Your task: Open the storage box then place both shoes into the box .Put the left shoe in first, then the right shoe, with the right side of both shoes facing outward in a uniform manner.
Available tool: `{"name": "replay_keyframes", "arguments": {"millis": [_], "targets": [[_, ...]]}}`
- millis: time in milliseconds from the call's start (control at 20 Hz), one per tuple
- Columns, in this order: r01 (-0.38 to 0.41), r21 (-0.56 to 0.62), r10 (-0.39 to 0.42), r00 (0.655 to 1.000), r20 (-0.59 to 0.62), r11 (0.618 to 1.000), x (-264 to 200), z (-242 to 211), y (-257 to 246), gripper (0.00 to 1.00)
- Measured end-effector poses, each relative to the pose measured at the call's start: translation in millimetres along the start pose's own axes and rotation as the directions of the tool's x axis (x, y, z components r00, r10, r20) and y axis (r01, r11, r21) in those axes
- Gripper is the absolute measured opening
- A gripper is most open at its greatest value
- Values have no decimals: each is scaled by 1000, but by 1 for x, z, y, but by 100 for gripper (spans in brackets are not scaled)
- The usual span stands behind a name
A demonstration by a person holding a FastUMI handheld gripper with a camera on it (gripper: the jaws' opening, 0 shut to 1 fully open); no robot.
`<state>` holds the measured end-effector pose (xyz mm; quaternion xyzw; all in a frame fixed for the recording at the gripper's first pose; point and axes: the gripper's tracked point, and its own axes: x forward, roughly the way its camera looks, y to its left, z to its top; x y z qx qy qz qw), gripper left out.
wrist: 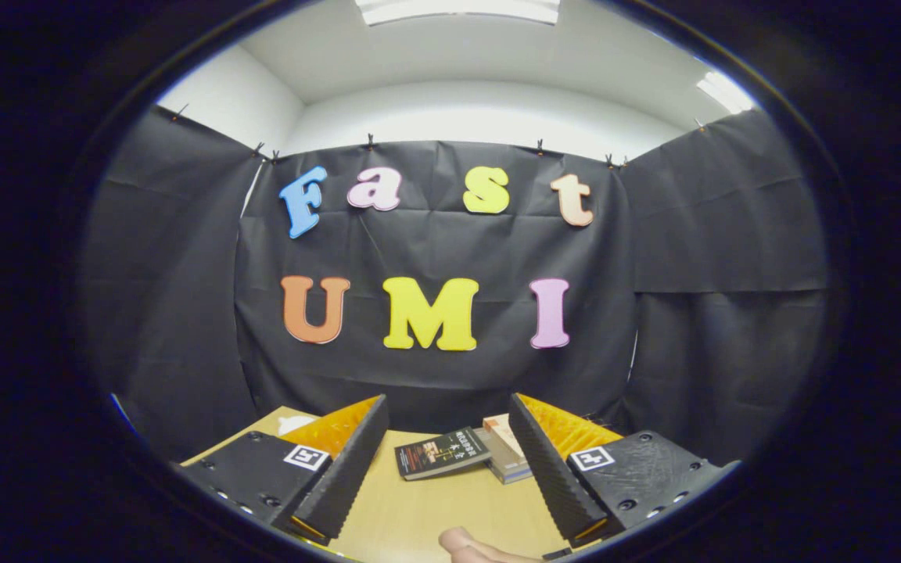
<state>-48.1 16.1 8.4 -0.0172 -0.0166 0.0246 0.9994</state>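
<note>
wooden table (435, 508) lies bare between the gripper's (444, 438) spread, empty fingers. beyond them two books (462, 453) sit near the far edge by the cloth wall; a fingertip (466, 543) shows below. shoes and box can't be located.

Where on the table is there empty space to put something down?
Bare wood lies between the open claw's fingers, from the fingertip nearest the camera up to the dark book. It is crowded beyond, where the dark book meets the stacked books.
</note>
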Motion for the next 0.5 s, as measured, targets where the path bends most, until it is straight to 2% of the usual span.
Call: {"name": "replay_keyframes", "arguments": {"millis": [300,500], "targets": [[14,-19,-14,1000,-23,1000,-2,-25,-33,96],[24,-16,-24,1000,1,1000,-10,-21,-56,96]]}}
